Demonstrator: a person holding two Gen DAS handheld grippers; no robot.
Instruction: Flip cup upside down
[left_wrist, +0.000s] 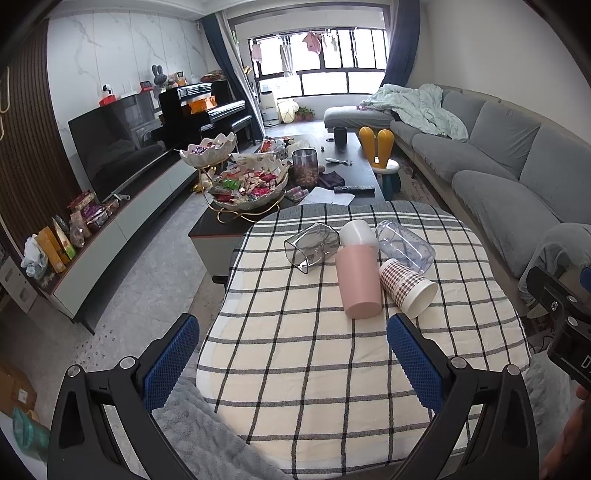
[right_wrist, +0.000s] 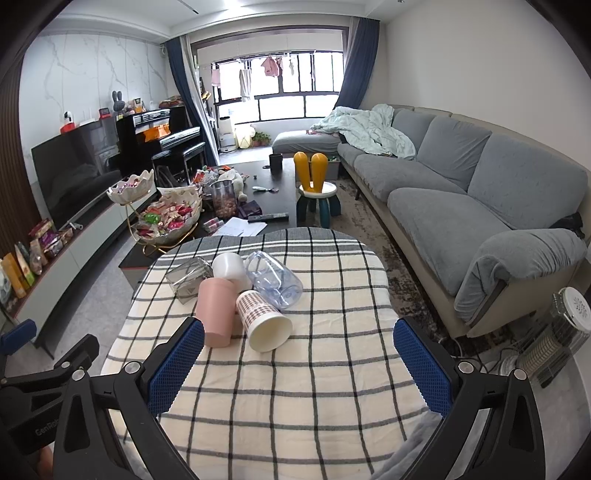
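Observation:
Several cups lie on their sides in a cluster on the checked tablecloth (left_wrist: 314, 354) (right_wrist: 332, 369): a pink cup (left_wrist: 356, 282) (right_wrist: 216, 312), a checked paper cup (left_wrist: 408, 288) (right_wrist: 262, 319), a white cup (left_wrist: 357, 232) (right_wrist: 231, 269), a clear bluish cup (left_wrist: 404, 245) (right_wrist: 273, 278) and a grey clear square cup (left_wrist: 312, 246) (right_wrist: 188, 278). My left gripper (left_wrist: 293, 360) is open and empty, just short of the pink cup. My right gripper (right_wrist: 299, 363) is open and empty, near the paper cup's mouth.
Beyond the table stands a dark coffee table (left_wrist: 354, 155) with snack bowls (left_wrist: 251, 186), a jar and a remote. A grey sofa (right_wrist: 461, 199) runs along the right. A TV unit (left_wrist: 110, 229) runs along the left. A heater (right_wrist: 554, 336) stands on the floor at right.

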